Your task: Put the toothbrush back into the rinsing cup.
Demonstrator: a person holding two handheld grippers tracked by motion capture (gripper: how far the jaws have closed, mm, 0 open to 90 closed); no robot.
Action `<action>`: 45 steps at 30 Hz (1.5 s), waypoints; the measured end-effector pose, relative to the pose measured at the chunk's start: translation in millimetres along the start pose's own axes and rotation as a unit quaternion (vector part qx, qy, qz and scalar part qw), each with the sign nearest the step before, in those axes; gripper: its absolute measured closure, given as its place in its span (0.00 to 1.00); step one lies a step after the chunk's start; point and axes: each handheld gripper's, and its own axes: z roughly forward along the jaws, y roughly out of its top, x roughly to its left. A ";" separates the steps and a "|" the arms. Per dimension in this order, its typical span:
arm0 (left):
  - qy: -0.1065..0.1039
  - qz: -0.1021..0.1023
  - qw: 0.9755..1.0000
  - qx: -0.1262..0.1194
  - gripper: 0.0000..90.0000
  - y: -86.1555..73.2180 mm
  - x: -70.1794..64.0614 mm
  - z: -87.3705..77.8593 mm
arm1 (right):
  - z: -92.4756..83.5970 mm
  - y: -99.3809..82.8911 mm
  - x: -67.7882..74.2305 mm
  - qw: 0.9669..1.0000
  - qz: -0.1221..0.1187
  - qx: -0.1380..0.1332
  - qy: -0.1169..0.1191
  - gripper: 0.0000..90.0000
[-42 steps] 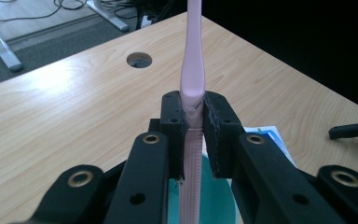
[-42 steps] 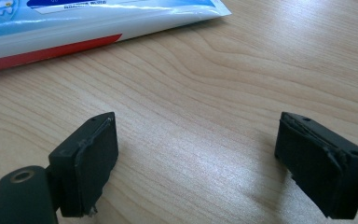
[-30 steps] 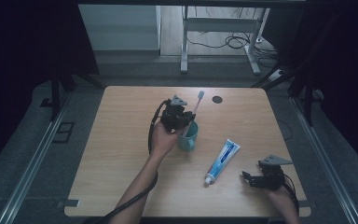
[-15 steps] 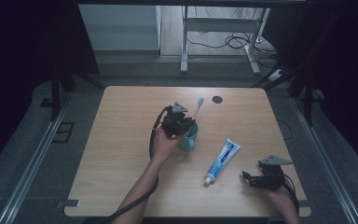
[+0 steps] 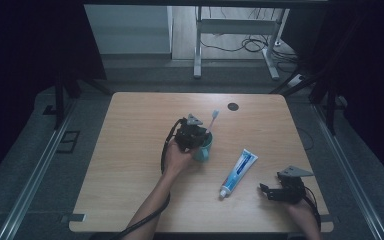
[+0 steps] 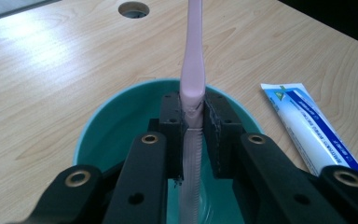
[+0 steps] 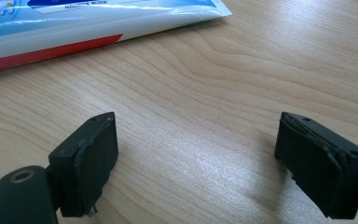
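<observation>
My left gripper (image 5: 196, 136) is shut on a pink toothbrush (image 6: 192, 70), whose lower handle reaches down into a teal cup (image 6: 116, 126). In the high view the cup (image 5: 203, 150) stands near the table's middle, and the toothbrush (image 5: 213, 118) sticks up and away from it, bristles at the top. A white and blue toothpaste tube (image 5: 239, 171) lies to the right of the cup; it also lies right of the cup in the left gripper view (image 6: 307, 128). My right gripper (image 5: 266, 192) rests low at the table's front right, open and holding nothing, with the toothpaste tube (image 7: 74, 23) just beyond its jaws.
The wooden table (image 5: 130, 150) has a dark round cable hole (image 5: 233, 106) near its far edge. Metal rails run along both sides of the table on the floor. A desk frame with cables stands behind.
My left gripper has sunk with the toothbrush, whose handle now sits deeper in the cup. The right gripper has stayed where it was.
</observation>
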 end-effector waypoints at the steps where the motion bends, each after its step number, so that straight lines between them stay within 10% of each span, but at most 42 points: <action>1: 0.001 0.002 1.000 0.002 0.87 -0.4 0.2 0.4 | 0.0 0.0 0.0 1.000 0.000 0.000 0.000 0.15; 21: 0.000 -0.011 0.999 0.035 0.85 -5.5 3.6 6.8 | 0.0 0.0 0.0 1.000 0.000 0.000 0.000 0.15; 45: 0.004 0.007 1.000 0.001 0.56 3.7 -5.7 -18.0 | 0.0 0.0 0.0 1.000 -0.001 0.000 0.000 0.15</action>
